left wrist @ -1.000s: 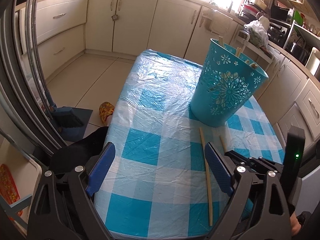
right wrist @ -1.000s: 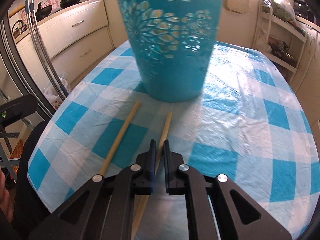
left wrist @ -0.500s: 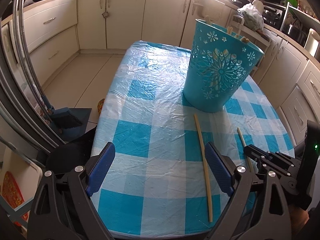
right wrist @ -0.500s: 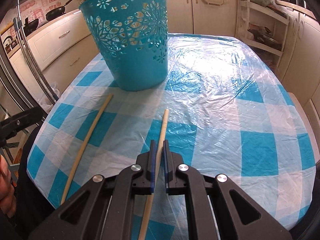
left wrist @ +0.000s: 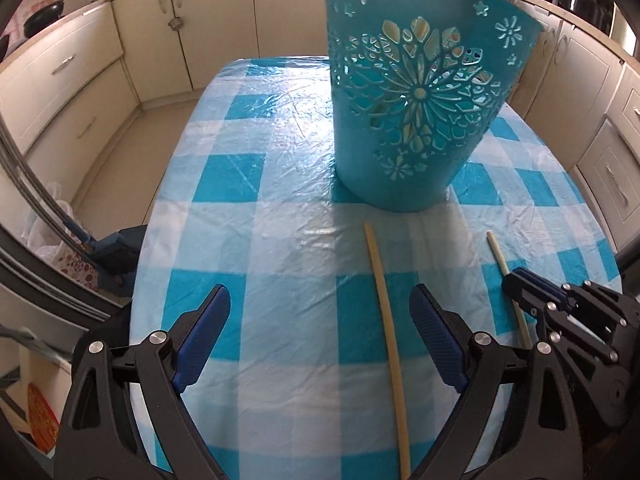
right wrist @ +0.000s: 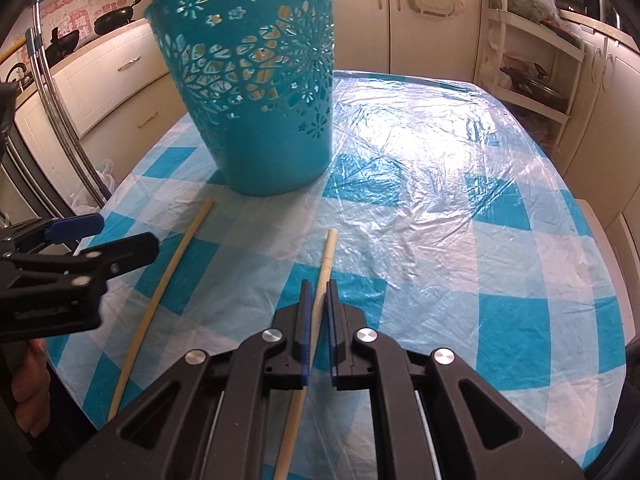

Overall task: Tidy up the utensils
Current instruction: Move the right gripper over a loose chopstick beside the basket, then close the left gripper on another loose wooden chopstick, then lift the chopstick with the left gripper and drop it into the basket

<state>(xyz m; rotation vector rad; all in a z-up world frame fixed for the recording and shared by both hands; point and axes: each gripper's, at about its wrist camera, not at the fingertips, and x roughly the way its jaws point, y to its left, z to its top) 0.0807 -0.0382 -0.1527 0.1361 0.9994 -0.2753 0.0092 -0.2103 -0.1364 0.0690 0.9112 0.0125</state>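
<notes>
Right wrist view: the right gripper (right wrist: 316,304) has its jaws clamped on one chopstick (right wrist: 326,258), which points toward the teal basket (right wrist: 256,92). The other chopstick (left wrist: 386,320) lies on the tabletop (left wrist: 280,240) between the wide-open jaws of the left gripper (left wrist: 320,320). Both sticks look light, stiff and smooth (likely to swivel if pinched at an end), so mid-length seems the best hold. The plastic-covered check cloth looks slick; cream kitchen cabinets (right wrist: 424,16) surround it.
</notes>
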